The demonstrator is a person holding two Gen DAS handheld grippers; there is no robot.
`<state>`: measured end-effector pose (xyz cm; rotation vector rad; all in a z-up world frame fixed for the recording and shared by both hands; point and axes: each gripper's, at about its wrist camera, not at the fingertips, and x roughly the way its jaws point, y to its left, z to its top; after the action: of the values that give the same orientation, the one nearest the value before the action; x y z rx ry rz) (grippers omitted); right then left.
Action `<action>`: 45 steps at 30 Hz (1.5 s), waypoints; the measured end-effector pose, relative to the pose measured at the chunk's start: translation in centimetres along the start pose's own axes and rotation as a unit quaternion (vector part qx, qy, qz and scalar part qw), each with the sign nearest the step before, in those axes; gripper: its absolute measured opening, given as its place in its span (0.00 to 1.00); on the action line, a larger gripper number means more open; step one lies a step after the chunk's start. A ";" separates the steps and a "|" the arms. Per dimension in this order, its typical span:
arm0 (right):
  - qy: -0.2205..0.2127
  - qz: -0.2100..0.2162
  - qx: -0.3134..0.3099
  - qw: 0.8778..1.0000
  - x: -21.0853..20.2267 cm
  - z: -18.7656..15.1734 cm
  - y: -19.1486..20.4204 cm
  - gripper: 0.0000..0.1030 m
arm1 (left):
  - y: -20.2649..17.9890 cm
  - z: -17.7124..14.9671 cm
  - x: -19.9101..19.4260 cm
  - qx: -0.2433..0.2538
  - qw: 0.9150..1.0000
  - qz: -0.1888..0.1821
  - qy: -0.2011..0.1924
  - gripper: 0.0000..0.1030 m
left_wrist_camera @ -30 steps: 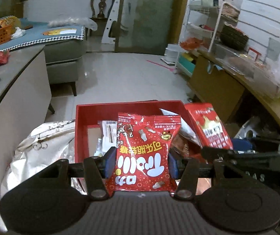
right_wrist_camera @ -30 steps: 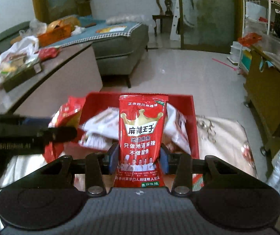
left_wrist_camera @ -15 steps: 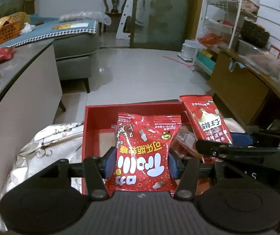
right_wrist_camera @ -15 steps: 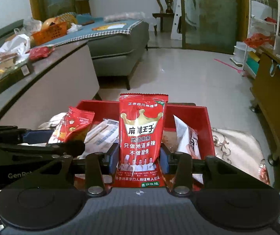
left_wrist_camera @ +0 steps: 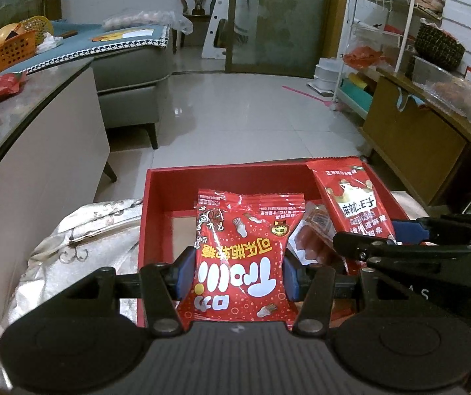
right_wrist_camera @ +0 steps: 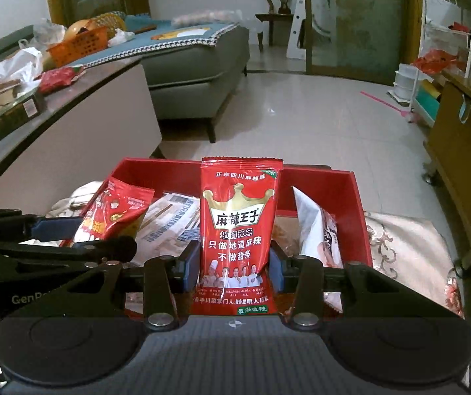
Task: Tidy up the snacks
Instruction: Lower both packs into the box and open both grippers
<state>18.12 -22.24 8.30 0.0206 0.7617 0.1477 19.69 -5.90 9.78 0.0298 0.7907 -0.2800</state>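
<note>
Red everywhere: the left gripper [left_wrist_camera: 235, 275] has its jaws clamped on a red candy bag [left_wrist_camera: 243, 260], print upside down, held upright over the near edge of the red box [left_wrist_camera: 202, 177]. Alongside it the right gripper [right_wrist_camera: 234, 268] pinches a tall red spicy-strip packet [right_wrist_camera: 238, 230] with a gold crown on it, also standing up over the box's near side. Each gripper shows at the edge of the other's view, so the two are close, side by side. Down inside the box lie a sausage pack [left_wrist_camera: 314, 233] near the right wall, a white printed wrapper [right_wrist_camera: 173, 223] toward the left, and a white packet [right_wrist_camera: 314, 227] leaning by the right wall. The box sits on a pale embroidered cloth [right_wrist_camera: 406, 247], which spreads past its left and right edges.
</note>
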 end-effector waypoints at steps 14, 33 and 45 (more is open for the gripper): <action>0.008 -0.010 0.006 1.000 0.7 -0.3 -1.1 0.49 | 0.4 -0.1 0.8 -0.006 1.000 0.010 0.009 0.45; 0.028 -0.017 0.016 0.999 2.4 -0.6 -1.8 0.59 | 0.1 -0.4 1.8 -0.001 0.999 0.023 0.022 0.59; 0.025 -0.028 0.012 0.999 2.3 -0.7 -1.8 0.72 | 0.2 -0.4 1.6 0.004 0.999 0.031 0.018 0.70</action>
<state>19.54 -23.68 6.10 0.0178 0.8125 0.0867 20.51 -6.05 8.36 0.0676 0.8232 -0.2236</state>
